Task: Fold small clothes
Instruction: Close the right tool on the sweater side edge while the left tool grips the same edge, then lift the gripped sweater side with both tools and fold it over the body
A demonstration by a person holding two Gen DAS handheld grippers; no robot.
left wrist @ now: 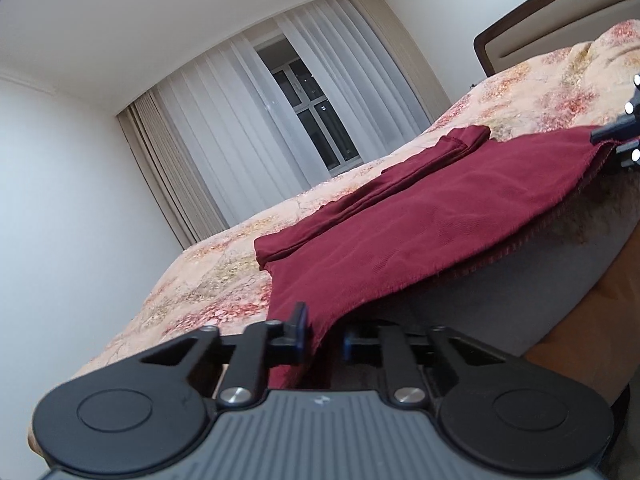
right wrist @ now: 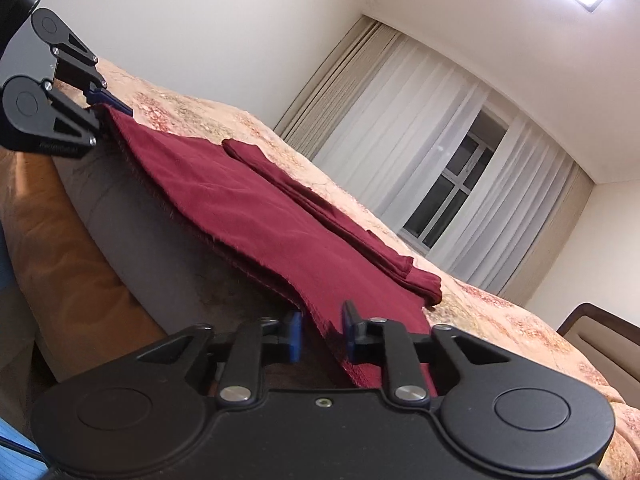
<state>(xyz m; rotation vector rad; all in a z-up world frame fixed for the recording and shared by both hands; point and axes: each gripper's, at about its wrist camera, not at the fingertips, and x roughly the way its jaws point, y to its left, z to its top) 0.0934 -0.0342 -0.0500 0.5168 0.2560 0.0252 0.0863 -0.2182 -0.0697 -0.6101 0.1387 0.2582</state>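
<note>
Closest to the left wrist camera, the left gripper (left wrist: 326, 334) is clamped on a corner of the dark red garment (left wrist: 420, 216), the cloth pinched between its two blue-padded fingers (left wrist: 299, 330). Ahead of it the garment spreads over the floral bedspread (left wrist: 208, 280), a folded sleeve lying along its far side, and its frayed hem runs off to the right, where the right gripper (left wrist: 612, 134) grips the other corner at the frame's edge. Beyond the bed hang white curtains (left wrist: 248, 120) over a dark window. From the right wrist camera, the right gripper (right wrist: 322, 338) likewise bites the nearest corner, the hem passing between its fingers. Forward and to the left, the left gripper (right wrist: 106, 102) grips the opposite corner, so the hem hangs stretched between both grippers above the bed's grey edge (right wrist: 132, 232).
</note>
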